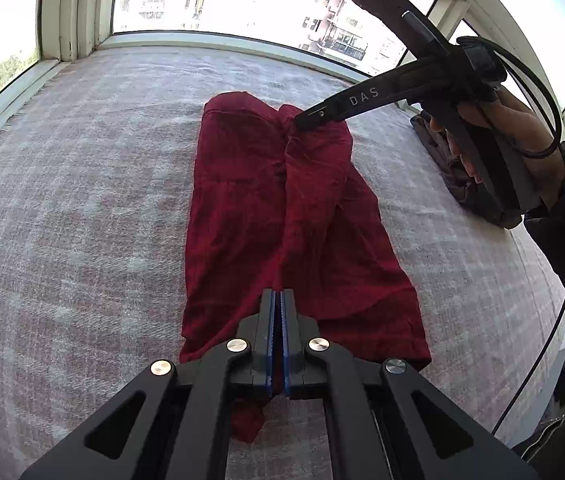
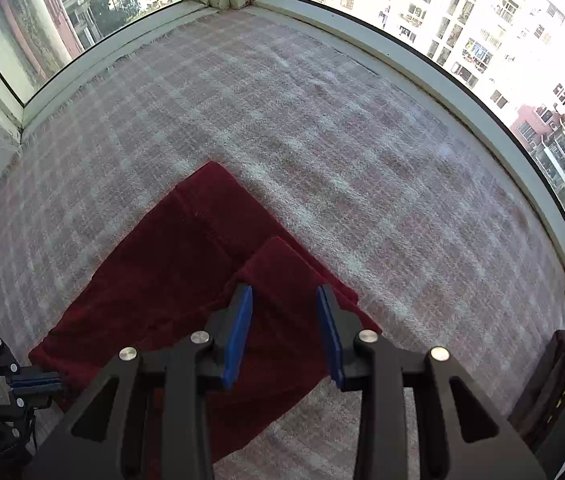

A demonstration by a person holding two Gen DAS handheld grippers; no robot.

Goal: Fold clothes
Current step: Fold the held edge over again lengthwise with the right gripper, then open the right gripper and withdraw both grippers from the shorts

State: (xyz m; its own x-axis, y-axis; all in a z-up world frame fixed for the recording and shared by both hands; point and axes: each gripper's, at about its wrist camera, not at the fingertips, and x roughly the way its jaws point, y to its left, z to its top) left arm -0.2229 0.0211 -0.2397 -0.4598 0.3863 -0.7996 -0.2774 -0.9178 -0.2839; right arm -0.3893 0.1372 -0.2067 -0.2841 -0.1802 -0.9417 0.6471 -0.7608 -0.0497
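A dark red garment (image 1: 282, 208) lies lengthwise on the plaid blanket, its right part folded over the middle. My left gripper (image 1: 281, 294) is shut at the garment's near hem, pinching red cloth between its blue pads. My right gripper (image 2: 284, 292) is open, its jaws wide apart just above the folded far corner of the red garment (image 2: 186, 280). In the left wrist view the right gripper (image 1: 302, 118) reaches in from the right over the far end. The left gripper (image 2: 42, 380) also shows at the lower left of the right wrist view.
A pink and grey plaid blanket (image 1: 82, 200) covers the bay-window platform, framed by window frames (image 2: 462, 92) on the far sides. A stack of dark folded clothes (image 2: 554, 392) lies at the right; it also shows in the left wrist view (image 1: 450, 168).
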